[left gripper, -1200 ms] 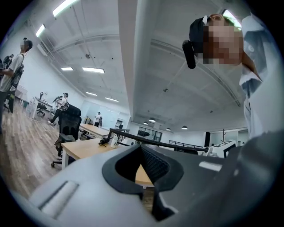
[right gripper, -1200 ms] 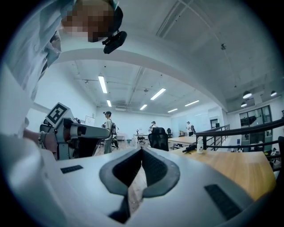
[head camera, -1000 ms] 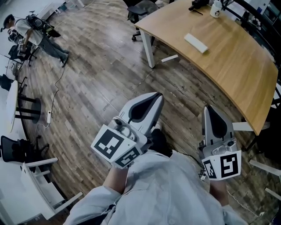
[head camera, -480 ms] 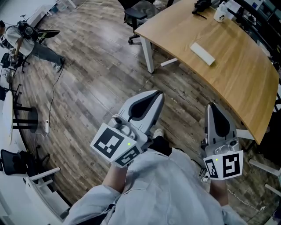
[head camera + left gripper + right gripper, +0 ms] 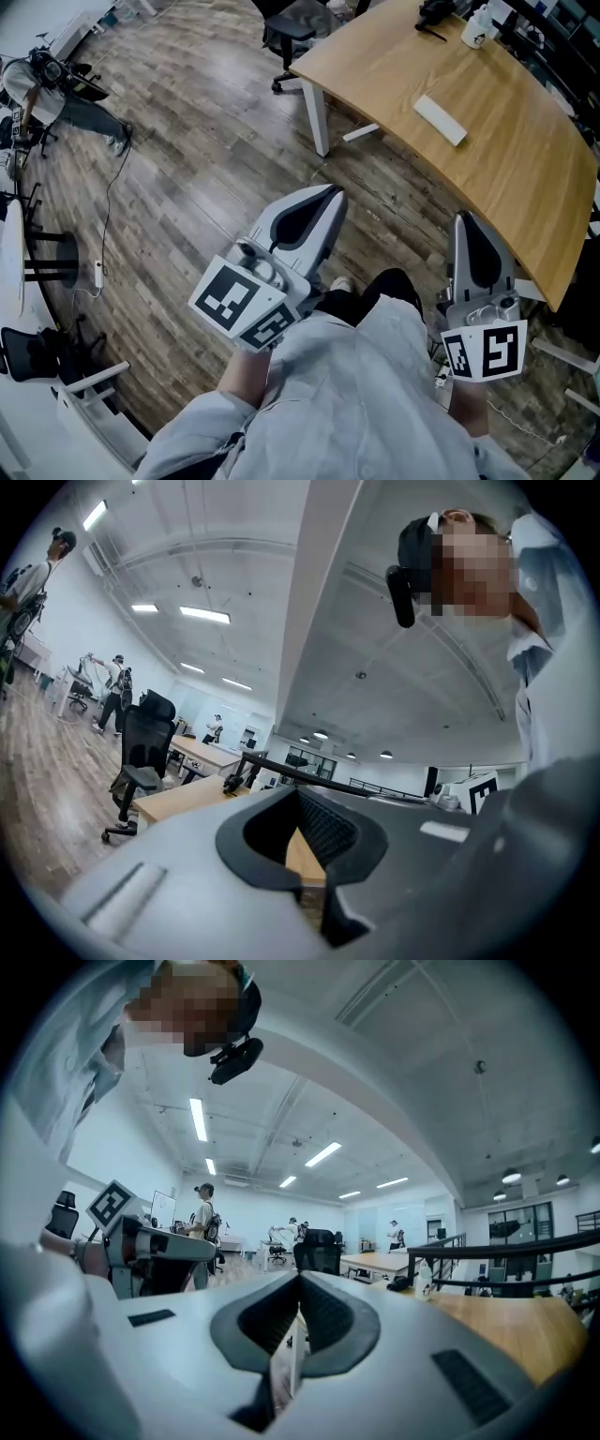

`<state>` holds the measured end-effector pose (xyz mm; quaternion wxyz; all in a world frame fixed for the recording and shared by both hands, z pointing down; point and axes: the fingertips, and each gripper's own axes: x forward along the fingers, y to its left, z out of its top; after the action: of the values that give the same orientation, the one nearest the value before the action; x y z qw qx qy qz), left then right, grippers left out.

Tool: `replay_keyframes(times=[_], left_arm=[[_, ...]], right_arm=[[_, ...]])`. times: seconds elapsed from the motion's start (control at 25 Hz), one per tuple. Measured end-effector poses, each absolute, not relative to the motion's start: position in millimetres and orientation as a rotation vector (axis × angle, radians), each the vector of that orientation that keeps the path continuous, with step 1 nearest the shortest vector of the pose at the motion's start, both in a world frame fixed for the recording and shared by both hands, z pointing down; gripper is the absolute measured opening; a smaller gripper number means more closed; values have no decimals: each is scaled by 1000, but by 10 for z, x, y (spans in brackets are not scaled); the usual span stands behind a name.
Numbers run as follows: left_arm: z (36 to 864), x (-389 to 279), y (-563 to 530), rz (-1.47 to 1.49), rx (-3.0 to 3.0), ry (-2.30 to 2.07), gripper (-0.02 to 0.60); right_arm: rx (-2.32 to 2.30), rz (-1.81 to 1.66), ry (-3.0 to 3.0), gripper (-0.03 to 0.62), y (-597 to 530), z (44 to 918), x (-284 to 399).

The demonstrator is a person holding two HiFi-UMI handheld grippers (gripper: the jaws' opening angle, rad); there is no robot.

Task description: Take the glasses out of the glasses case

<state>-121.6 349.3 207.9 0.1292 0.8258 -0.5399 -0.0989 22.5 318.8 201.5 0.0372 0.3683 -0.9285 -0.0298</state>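
Cloth of a pale grey shirt (image 5: 347, 394) fills the near edge of the head view, with two grey-white grippers reaching out from it, each carrying one cube with black square markers. The left gripper (image 5: 330, 194) points up and to the right over the floor. In its own view (image 5: 298, 794) the two ribbed jaws meet at their tips, with nothing held between them. The right gripper (image 5: 465, 221) points straight ahead beside it. Its jaws (image 5: 300, 1281) are likewise pressed together and empty.

Beyond both lies the brown plank floor (image 5: 206, 169), and past that one curved light wooden table (image 5: 516, 159) on white legs. One flat white oblong glasses case (image 5: 441, 120) rests closed on the tabletop, well apart from both grippers and touched by neither. Farther along the table stand one white mug (image 5: 476, 28) and one black object (image 5: 437, 11), too small to tell. One black office chair (image 5: 292, 21) stands at the table's far end, and one person (image 5: 47, 82) is at the far left.
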Motion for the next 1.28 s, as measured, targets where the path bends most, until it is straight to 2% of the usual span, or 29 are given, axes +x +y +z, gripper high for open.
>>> replay_keyframes(times=[0.68, 1.28], left_arm=[[2073, -1261, 2806, -238, 2453, -1526, 5], [2066, -946, 1463, -148, 2503, -1449, 5]], right_arm=[[1229, -82, -2817, 0, 2427, 2095, 270], [1283, -72, -2794, 0, 1115, 2137, 462]])
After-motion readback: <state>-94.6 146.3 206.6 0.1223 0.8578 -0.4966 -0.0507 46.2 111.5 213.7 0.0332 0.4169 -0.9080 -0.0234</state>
